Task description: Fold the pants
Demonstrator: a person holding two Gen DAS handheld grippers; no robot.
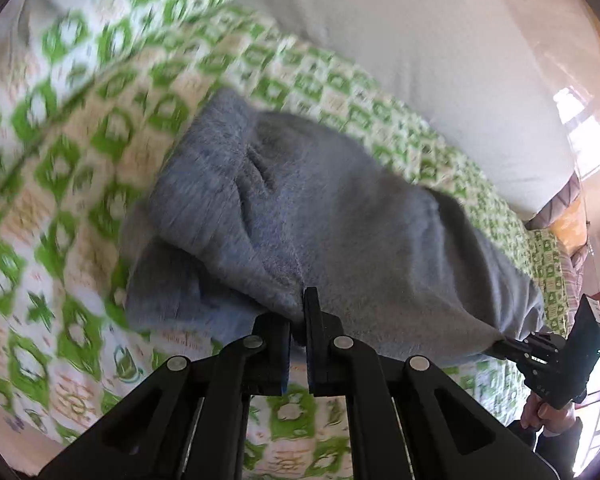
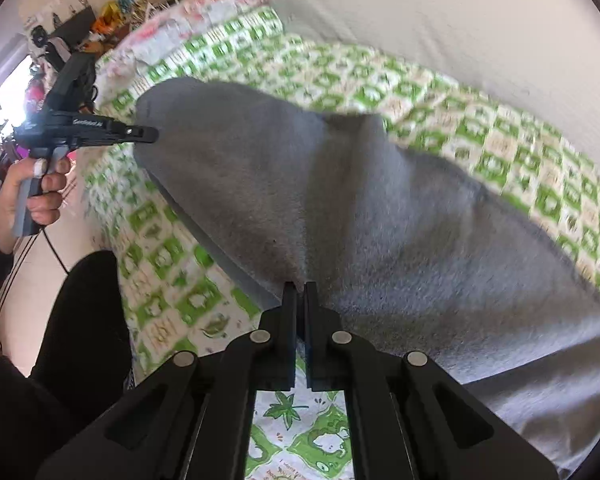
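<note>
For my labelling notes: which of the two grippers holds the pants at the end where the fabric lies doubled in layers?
The left gripper. Near it the grey pants lie doubled, with a lower layer showing; the right gripper pinches a single smooth edge.

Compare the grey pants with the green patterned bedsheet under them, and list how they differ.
The pants are plain grey and fuzzy; the bedsheet is white with a green checked print. The pants are partly lifted off the bed, pinched by the left gripper and the right gripper; the bedsheet lies spread on the bed. Both are soft fabric.
</note>
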